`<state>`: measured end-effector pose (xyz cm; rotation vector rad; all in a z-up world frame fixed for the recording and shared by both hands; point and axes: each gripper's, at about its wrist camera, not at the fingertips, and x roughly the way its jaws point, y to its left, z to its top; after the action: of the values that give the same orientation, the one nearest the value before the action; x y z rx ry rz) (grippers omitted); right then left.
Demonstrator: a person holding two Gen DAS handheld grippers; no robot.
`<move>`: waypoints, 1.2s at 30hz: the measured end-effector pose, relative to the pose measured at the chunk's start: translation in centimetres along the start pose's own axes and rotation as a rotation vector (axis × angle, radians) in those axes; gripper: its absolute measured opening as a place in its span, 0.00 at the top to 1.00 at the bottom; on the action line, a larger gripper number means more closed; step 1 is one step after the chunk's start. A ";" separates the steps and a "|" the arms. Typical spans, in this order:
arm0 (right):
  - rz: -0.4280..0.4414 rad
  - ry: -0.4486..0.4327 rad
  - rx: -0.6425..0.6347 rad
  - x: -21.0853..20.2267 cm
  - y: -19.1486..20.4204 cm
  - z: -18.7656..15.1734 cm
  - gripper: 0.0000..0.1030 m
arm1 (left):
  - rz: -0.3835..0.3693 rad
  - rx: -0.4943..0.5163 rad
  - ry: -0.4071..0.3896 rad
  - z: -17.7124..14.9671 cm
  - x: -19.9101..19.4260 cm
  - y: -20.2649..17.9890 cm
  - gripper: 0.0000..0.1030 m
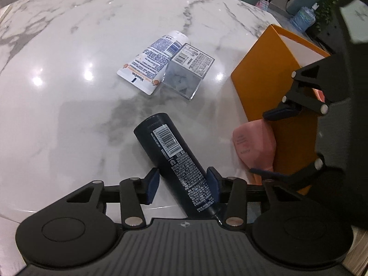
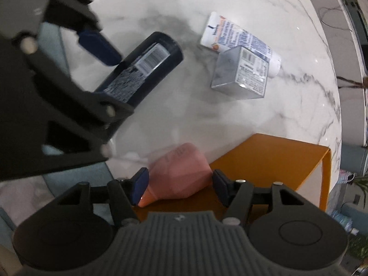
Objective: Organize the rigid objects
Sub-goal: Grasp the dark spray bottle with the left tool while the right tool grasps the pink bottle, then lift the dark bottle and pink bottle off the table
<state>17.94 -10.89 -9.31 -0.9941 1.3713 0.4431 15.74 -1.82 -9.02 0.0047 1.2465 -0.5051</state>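
Observation:
A black cylinder bottle [image 1: 174,151] with a barcode label runs between the pads of my left gripper [image 1: 182,184], which is shut on it; the right wrist view shows the same bottle [image 2: 147,69]. A pink bottle [image 2: 179,172] with an orange cap sits blurred between the pads of my right gripper [image 2: 179,185], which stands open around it, at the near edge of the orange box [image 2: 276,161]. In the left wrist view the pink bottle [image 1: 253,142] is beside that orange box [image 1: 264,73].
A white printed tube [image 1: 156,57] lies on the marble table [image 1: 69,115], with a clear cube box [image 1: 186,73] leaning against it. Both also show as the tube [image 2: 234,34] and the cube [image 2: 241,73]. Plants and a water jug stand beyond the table's far edge.

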 end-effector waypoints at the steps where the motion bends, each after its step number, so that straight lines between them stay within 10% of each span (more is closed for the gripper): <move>1: -0.005 -0.014 0.027 0.0 -0.2 0.0 0.45 | 0.002 0.008 -0.002 0.0 -0.2 0.1 0.56; 14: 0.068 -0.217 0.157 -2.9 0.4 -1.0 0.53 | 0.123 0.079 0.038 0.2 -1.7 0.4 0.58; 17: 0.024 -0.181 0.181 -2.6 0.7 -0.8 0.38 | 0.133 0.082 0.035 0.2 -1.7 0.2 0.55; 27: 0.063 -0.057 0.248 -0.7 0.8 -0.9 0.52 | 0.062 0.015 0.005 0.0 -1.2 1.2 0.51; 32: 0.055 -0.129 0.301 -1.1 0.9 -0.8 0.57 | 0.085 0.085 -0.032 0.2 -1.9 1.0 0.74; 36: 0.085 -0.230 0.393 -1.6 0.5 -0.5 0.59 | 0.088 0.053 -0.027 0.6 -2.1 2.1 0.74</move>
<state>16.91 -10.54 -7.89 -0.5462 1.2335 0.3227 16.59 0.64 -7.44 0.0975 1.2005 -0.4601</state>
